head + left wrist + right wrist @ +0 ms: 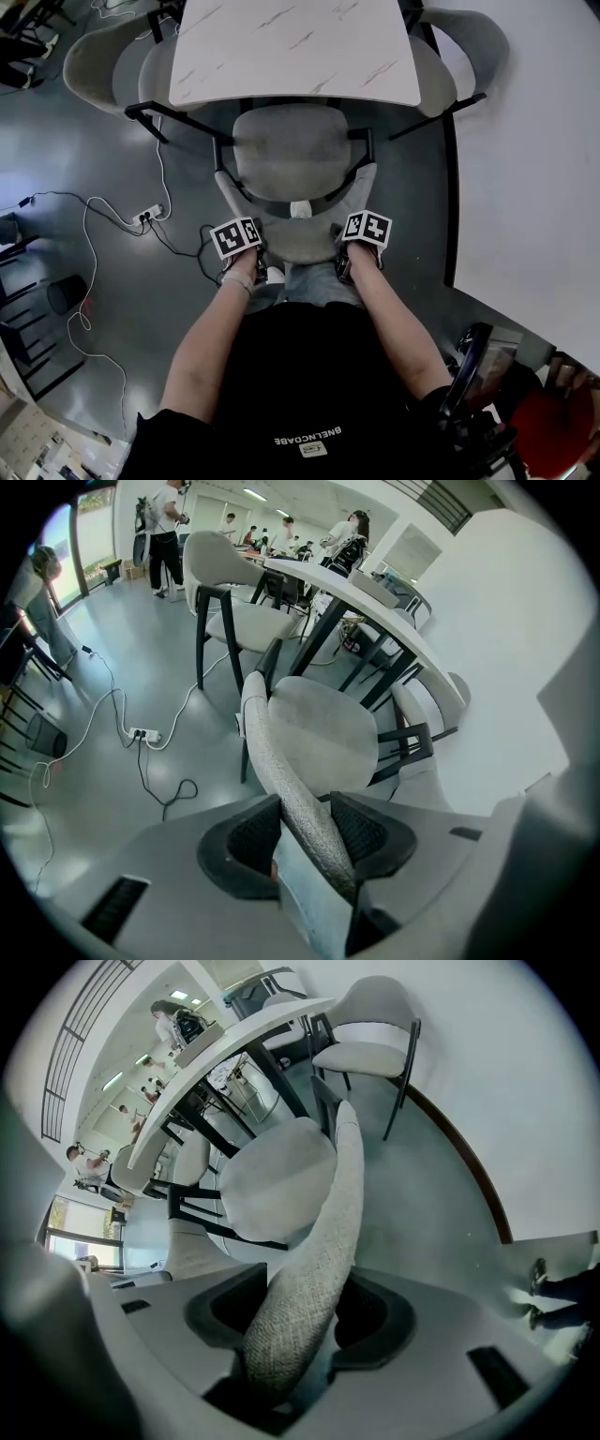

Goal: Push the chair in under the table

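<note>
Closest to me are my forearms, reaching down to the two grippers. My left gripper [307,834] is clamped on the left part of the curved backrest [298,240], the padded rim pinched between its pads. My right gripper [300,1312] grips the right part of the same rim with its jaws set wider, because the padding is thicker there. Both point steeply down.

Beyond the rim lies the chair [289,150]. Its seat front sits just under the near edge of the table [295,47], while the backrest stands out on my side, so I judge the push to be partly done.

Black table legs [178,122] splay out on either side of the seat, close to the chair's dark arm bars [362,142]. If one hand pushes harder than the other, the chair would twist and a bar could catch a leg. The fabric rim is soft and rounded, so a hard shove could make the pads slide along it or off it, sooner on the left where the hold looks thinner.

Further out, a cable [178,248] and a power strip [148,216] lie on the floor to my left, near my foot, and could snag a step. Two more chairs flank the table, one at far left [103,61] and one at far right [469,47], both well apart from mine.
</note>
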